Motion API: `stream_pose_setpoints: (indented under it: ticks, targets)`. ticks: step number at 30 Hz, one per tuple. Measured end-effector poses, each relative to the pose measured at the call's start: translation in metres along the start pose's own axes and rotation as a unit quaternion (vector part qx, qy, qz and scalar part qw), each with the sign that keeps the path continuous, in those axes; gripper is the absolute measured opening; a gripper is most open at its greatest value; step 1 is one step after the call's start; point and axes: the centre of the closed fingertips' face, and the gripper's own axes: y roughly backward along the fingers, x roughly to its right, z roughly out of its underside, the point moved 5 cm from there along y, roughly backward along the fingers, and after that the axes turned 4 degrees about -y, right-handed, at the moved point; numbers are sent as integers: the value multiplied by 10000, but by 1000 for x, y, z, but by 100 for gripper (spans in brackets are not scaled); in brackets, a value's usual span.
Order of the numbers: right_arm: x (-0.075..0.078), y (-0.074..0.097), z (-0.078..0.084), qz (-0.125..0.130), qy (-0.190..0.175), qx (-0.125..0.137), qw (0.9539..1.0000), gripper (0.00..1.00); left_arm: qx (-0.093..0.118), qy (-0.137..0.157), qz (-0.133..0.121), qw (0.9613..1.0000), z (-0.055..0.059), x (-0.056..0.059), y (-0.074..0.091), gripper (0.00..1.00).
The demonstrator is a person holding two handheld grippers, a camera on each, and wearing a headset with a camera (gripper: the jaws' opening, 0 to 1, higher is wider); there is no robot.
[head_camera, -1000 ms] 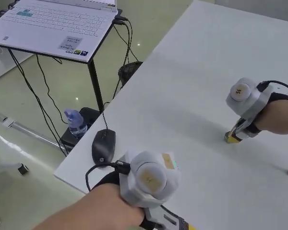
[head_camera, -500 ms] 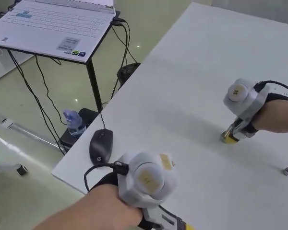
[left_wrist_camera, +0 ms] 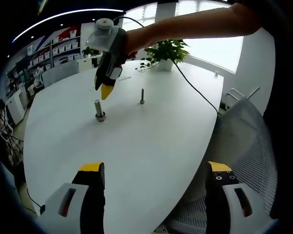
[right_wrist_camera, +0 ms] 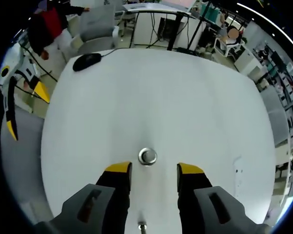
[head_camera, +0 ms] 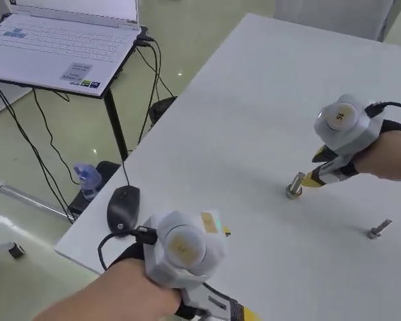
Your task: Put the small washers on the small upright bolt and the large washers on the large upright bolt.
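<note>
Right tool, jaws parted, hangs just over large bolt

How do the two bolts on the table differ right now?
The large bolt is thicker and has a broad base, while the small bolt is a thin shaft. The large bolt sits right at the tips of the right claw, while the small bolt stands off to the side with no claw near it. The left gripper view shows both upright on the white table.
</note>
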Motion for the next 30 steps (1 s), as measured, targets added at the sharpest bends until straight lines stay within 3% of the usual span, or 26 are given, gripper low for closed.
stream_pose_setpoints:
  ticks: [3,8,13,18,20,23,25,30]
  targets:
    - [-3,18,5,69,-227,331,9992,39,5,69,-38,10000,0,1,0,84]
    - [-10,47,20,226,-398,658,9968,40,128,148,-163,9997,-5,2,4,85]
    - [-17,79,32,399,-631,1160,9904,40,129,195,-258,9994,-6,-1,6,85]
    - [-23,105,48,613,-939,1531,9818,41,171,273,-319,9990,-9,-4,8,85]
    - [-26,117,58,728,-1107,1790,9749,42,184,276,-332,9989,-11,-4,9,85]
    - [-33,127,74,745,-1256,1873,9714,45,187,277,-334,9989,-14,-3,10,85]
    - [-36,135,82,870,-1333,2050,9657,46,226,325,-364,9986,-17,-3,11,85]
    - [-55,150,96,730,-1613,2534,9510,48,245,315,-407,9984,-24,-1,15,86]
